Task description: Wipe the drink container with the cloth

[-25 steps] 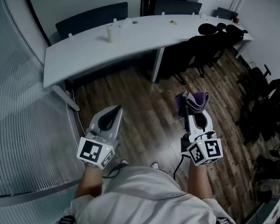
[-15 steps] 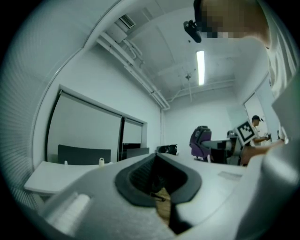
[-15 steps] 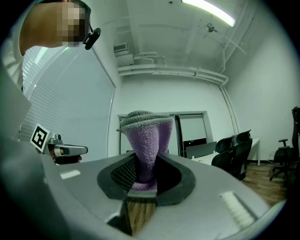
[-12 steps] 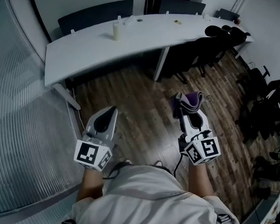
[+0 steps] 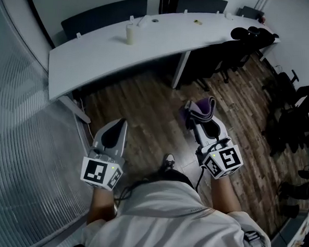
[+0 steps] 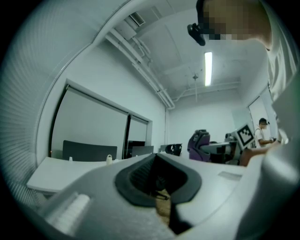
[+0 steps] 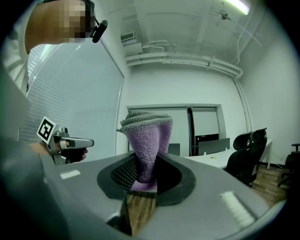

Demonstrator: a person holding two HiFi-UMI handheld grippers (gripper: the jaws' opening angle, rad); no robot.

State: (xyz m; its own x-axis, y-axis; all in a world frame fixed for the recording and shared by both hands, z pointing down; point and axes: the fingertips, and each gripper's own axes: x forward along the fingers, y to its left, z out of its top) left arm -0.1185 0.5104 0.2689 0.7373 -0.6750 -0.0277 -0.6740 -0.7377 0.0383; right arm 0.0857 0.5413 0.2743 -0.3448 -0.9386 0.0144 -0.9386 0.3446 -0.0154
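One wide wooden floor [image 5: 145, 112] fills the middle of the head view, and a ribbed glass wall [image 5: 18, 138] curves along its left side. At the far side stands a long, curved white counter [image 5: 90, 59], with dark chairs [image 5: 103, 15] behind it. More black office chairs [image 5: 296, 111] stand in a group on the right.

At the near edge is the person [image 5: 169, 220], in a light shirt, holding both arms forward above the floor. One shoe [image 5: 168, 160] shows just in front of the shirt.

The left hand-held gripper [image 5: 119, 122] points toward the counter. Its jaws are pressed together with nothing between them, as the left gripper view shows. Its marker cube [image 5: 100, 172] sits at the near end, over the hand.

The right hand-held gripper [image 5: 194, 122] also points to the far side, a little to the left. It is pinching the purple cloth [image 5: 200, 108]. In the right gripper view the cloth stands up from between the jaws, folded, and it has a grey edge at its top. The marker cube [image 5: 223, 161] of this gripper is tilted toward the right.

The two grippers are well apart from each other, both near the person and far from the counter.

The drink container [image 5: 130, 34], a small pale bottle, stands upright on the far part of the counter, left of its middle. It is well apart from both grippers and from the cloth. A few smaller things [image 5: 150, 21] lie farther along the counter, too small to tell what they are.
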